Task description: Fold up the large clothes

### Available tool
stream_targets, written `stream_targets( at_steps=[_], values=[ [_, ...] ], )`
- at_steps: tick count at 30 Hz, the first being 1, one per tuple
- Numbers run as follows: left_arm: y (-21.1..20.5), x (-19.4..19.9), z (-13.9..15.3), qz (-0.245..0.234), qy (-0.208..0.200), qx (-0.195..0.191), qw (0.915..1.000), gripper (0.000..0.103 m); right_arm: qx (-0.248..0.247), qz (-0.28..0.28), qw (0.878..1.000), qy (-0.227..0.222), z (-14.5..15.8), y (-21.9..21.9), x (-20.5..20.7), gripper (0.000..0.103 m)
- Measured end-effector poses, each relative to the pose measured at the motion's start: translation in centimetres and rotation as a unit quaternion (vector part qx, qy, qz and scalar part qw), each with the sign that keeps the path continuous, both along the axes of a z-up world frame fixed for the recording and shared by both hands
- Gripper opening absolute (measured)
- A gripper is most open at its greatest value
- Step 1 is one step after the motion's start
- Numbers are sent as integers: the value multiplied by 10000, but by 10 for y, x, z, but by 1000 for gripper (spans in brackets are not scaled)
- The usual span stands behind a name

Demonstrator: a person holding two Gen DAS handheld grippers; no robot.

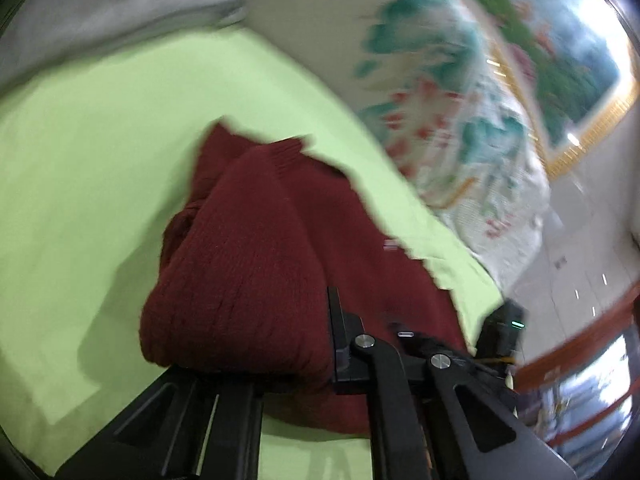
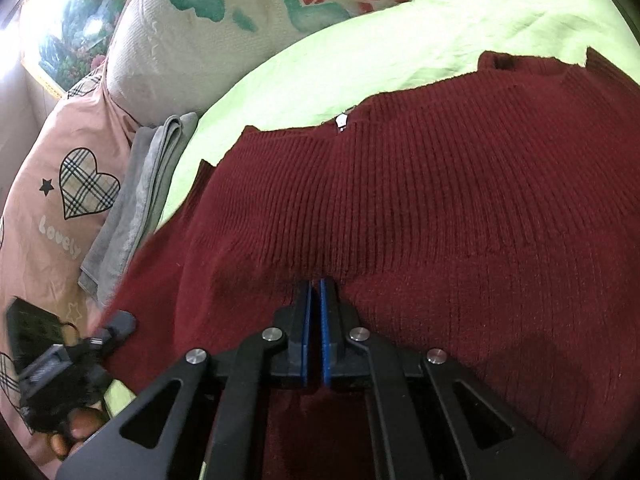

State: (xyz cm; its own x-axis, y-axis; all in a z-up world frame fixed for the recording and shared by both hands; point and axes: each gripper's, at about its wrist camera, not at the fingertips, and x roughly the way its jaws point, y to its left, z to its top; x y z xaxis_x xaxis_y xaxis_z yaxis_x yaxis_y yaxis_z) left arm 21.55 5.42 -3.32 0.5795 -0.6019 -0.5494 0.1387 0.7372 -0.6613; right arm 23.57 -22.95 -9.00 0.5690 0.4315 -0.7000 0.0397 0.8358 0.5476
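Note:
A dark red knit sweater (image 2: 420, 208) lies on a light green bed sheet (image 2: 360, 52). In the right wrist view my right gripper (image 2: 316, 292) is shut, its blue-padded fingers pinching a fold of the sweater near its lower edge. In the left wrist view a bunched fold of the sweater (image 1: 248, 264) is draped over my left gripper (image 1: 288, 344); only the right finger (image 1: 340, 340) shows, the left one is hidden under the knit. The view is motion-blurred. The left gripper also shows at the lower left of the right wrist view (image 2: 72, 356).
A large floral pillow (image 2: 240, 12) and a pink pillow with plaid hearts (image 2: 60, 184) lie beside the sheet. A folded grey towel (image 2: 136, 192) sits between them. A framed picture (image 1: 568, 48) hangs on the wall. A red railing (image 1: 592, 344) is at the right.

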Motion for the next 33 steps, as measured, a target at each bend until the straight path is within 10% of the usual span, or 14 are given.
stream_targets(
  at_steps=[7, 10, 12, 21, 31, 33],
  values=[
    [-95, -7, 55, -1275, -754, 69, 9890, 7, 1342, -365, 9902, 86, 5, -52, -11, 7],
    [-142, -12, 45, -1791, -749, 271, 9806, 7, 1737, -918, 9804, -168, 14, -101, -30, 16],
    [-169, -15, 30, -2083, -636, 403, 9752, 6, 2111, -1058, 9716, -152, 10, -126, -36, 46],
    [-198, -27, -6, -2454, -484, 900, 9640, 6, 2709, -779, 9593, -152, 12, -138, -33, 66],
    [-182, -26, -5, -2479, -532, 796, 9640, 6, 1628, 142, 9857, 415, 22, -89, 39, 64],
    [-180, -25, -5, -2460, -519, 799, 9646, 6, 1369, 227, 9883, 629, 19, -80, 52, 21]
  ],
)
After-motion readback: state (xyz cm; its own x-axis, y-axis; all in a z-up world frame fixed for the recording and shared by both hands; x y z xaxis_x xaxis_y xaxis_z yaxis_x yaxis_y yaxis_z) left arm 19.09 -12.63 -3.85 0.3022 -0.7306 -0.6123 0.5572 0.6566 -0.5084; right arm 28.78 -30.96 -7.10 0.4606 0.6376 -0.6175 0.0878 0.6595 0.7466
